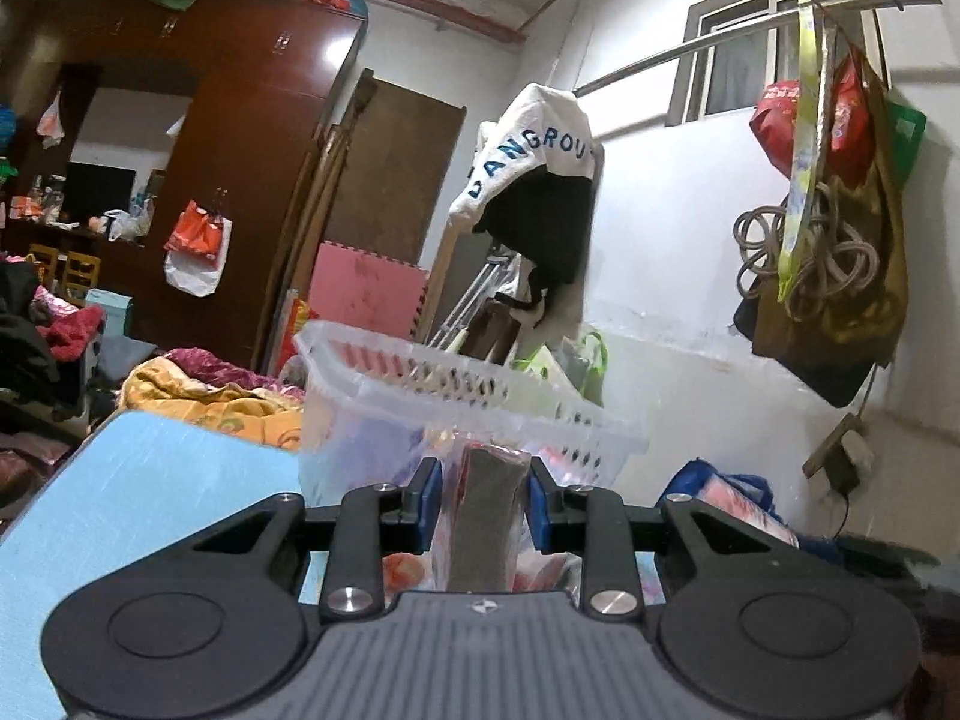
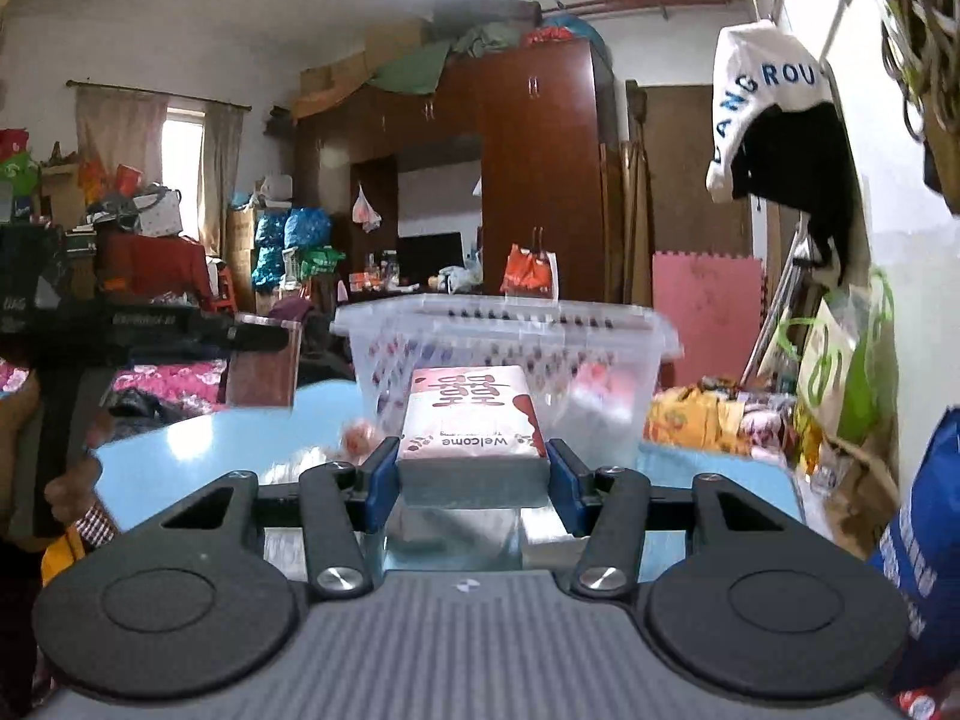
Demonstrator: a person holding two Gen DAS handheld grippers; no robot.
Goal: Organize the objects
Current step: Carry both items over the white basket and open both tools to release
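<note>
Clamped between the blue pads of the right gripper point(image 2: 473, 474), a flat rectangular red-and-white packet printed "Welcome" point(image 2: 471, 420) is held at frame centre, just before the clear perforated plastic basket point(image 2: 510, 324) on the pale blue table point(image 2: 180, 450). A grey plastic-wrapped slab point(image 1: 487, 510) is pinched on edge by the left gripper point(image 1: 485, 504), low in its frame. Both packs are judged light, soft and slippery; side holds suit them.
</note>
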